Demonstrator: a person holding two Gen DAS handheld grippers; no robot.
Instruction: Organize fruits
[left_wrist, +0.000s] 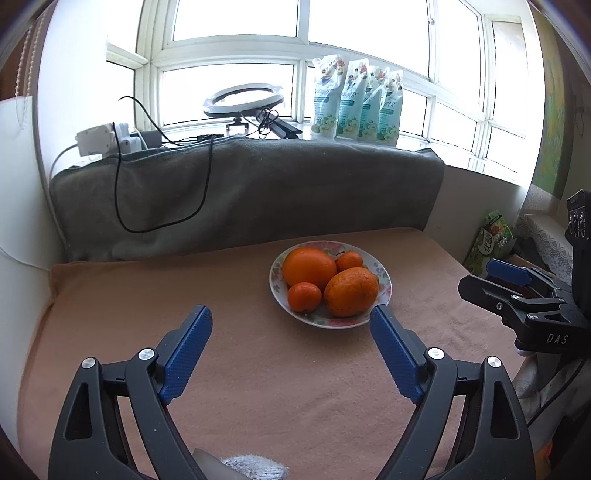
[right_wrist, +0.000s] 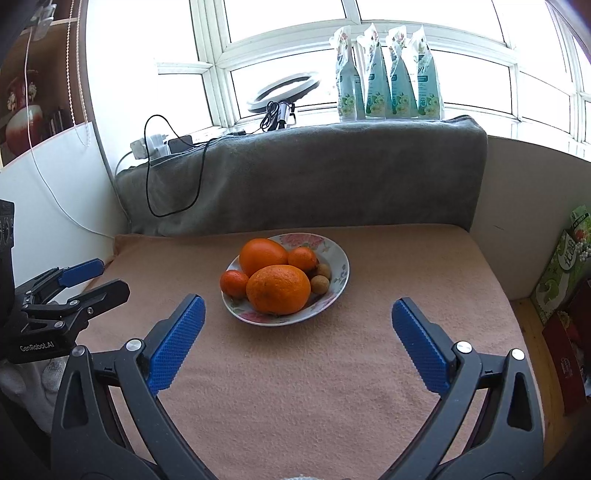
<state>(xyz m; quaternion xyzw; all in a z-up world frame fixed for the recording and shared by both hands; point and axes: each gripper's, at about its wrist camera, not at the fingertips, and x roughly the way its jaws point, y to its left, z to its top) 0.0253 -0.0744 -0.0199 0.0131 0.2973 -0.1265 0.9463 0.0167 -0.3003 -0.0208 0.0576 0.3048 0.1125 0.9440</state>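
Both claws spread wide, nothing pinched! The left gripper (left_wrist: 291, 325) hangs low in its frame, the plate (left_wrist: 384, 277) just right of center above it, piled with oranges (left_wrist: 308, 267) and tangerines (left_wrist: 304, 296). The right gripper (right_wrist: 297, 314) sits below center; two small brown fruits (right_wrist: 320, 284) hug the plate's right side.

From my left camera I read "DAS" in white on the black plastic body of the right gripper (left_wrist: 517, 291). From my right camera, "GenRobot.AI" stands in white on the black body of the left gripper (right_wrist: 94, 278). The print on the pale blue-green pouches on the windowsill (right_wrist: 388, 74) is too small for me to read.
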